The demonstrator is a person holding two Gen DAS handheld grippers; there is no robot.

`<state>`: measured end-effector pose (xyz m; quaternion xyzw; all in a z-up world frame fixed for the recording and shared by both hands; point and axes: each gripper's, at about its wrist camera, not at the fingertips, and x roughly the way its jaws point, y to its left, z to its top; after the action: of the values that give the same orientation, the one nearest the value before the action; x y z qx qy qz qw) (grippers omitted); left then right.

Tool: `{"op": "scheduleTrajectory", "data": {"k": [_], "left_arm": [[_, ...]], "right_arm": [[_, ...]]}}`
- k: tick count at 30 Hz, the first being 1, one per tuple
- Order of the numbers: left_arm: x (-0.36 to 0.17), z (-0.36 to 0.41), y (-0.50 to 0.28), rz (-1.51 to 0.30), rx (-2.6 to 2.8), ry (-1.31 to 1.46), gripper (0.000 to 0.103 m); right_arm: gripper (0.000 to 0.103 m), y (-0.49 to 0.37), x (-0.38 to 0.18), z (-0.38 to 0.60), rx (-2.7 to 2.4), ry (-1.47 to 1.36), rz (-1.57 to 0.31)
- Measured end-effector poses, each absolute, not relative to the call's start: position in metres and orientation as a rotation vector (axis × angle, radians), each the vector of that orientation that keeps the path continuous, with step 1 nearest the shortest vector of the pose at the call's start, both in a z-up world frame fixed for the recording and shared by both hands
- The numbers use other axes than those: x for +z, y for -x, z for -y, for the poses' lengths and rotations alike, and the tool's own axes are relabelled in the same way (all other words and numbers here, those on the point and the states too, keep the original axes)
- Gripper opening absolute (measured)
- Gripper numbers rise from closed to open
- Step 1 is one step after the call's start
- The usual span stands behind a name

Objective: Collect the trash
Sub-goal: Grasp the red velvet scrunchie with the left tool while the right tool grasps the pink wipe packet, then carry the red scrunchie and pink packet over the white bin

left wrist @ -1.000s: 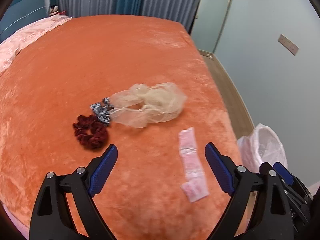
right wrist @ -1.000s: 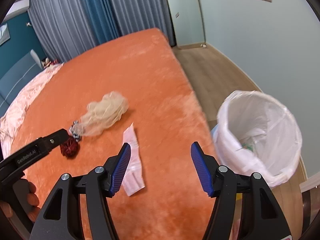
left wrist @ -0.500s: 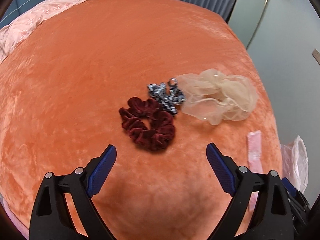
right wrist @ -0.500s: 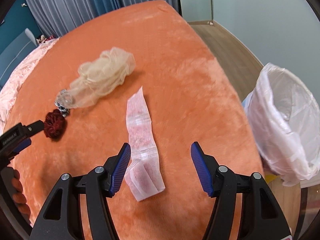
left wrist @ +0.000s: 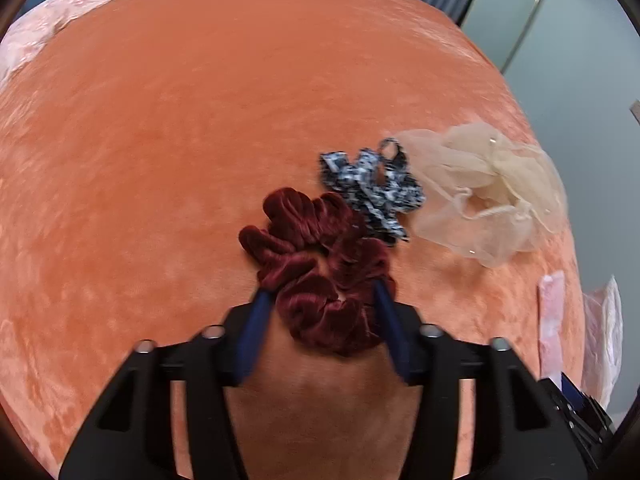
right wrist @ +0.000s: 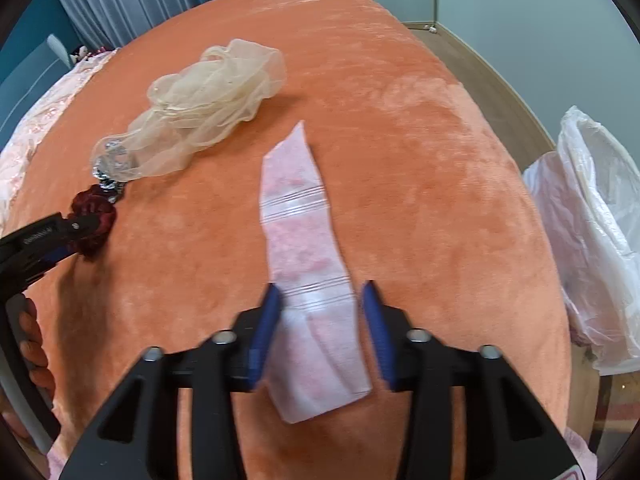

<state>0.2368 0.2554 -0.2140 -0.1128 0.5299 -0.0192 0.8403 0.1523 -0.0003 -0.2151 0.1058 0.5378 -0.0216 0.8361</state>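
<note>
A dark red velvet scrunchie (left wrist: 320, 264) lies on the orange bedspread (left wrist: 200, 140). My left gripper (left wrist: 322, 292) is closing, and its blue pads touch the scrunchie's near lobes on both sides. The right wrist view shows that left gripper (right wrist: 76, 224) at the scrunchie (right wrist: 94, 208). A long pink see-through zip bag (right wrist: 304, 240) lies flat. My right gripper (right wrist: 320, 290) is closing astride its near part; the left pad meets the bag's edge, and a thin strip of bedspread shows at the right pad.
A blue-and-white patterned hair tie (left wrist: 372, 188) and a beige mesh bundle (left wrist: 480, 192) lie just beyond the scrunchie. A bin lined with a white bag (right wrist: 592, 240) stands on the floor past the bed's right edge. A pink quilt (left wrist: 60, 12) covers the far left.
Both grippers dropped toward the bed and narrowed their jaws. The left swung from the pink bag over to the scrunchie and now has it between its pads. The right now straddles the bag.
</note>
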Motion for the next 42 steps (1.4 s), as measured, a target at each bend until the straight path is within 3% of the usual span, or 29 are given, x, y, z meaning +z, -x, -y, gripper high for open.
{"op": "scheduleTrajectory", "data": {"k": [1, 6, 26, 42], "left_arm": [[-0.214, -0.253, -0.237, -1.125, -0.064, 0.244, 0.026], [-0.197, -0.233, -0.226, -1.106, -0.087, 0.194, 0.019], [-0.068, -0.073, -0.155, -0.936, -0.42, 0.076, 0.018], [-0.037, 0.089, -0.119, -0.881, -0.728, -0.123, 0.019]], "right_arm": [[0.022, -0.151, -0.214, -0.002, -0.039, -0.229, -1.138], [0.006, -0.145, -0.198, -0.005, 0.002, -0.259, -1.112], [0.003, -0.09, -0.062, 0.085, -0.015, -0.401, -0.756], [0.003, -0.034, -0.045, 0.225, -0.266, -0.546, -0.611]]}}
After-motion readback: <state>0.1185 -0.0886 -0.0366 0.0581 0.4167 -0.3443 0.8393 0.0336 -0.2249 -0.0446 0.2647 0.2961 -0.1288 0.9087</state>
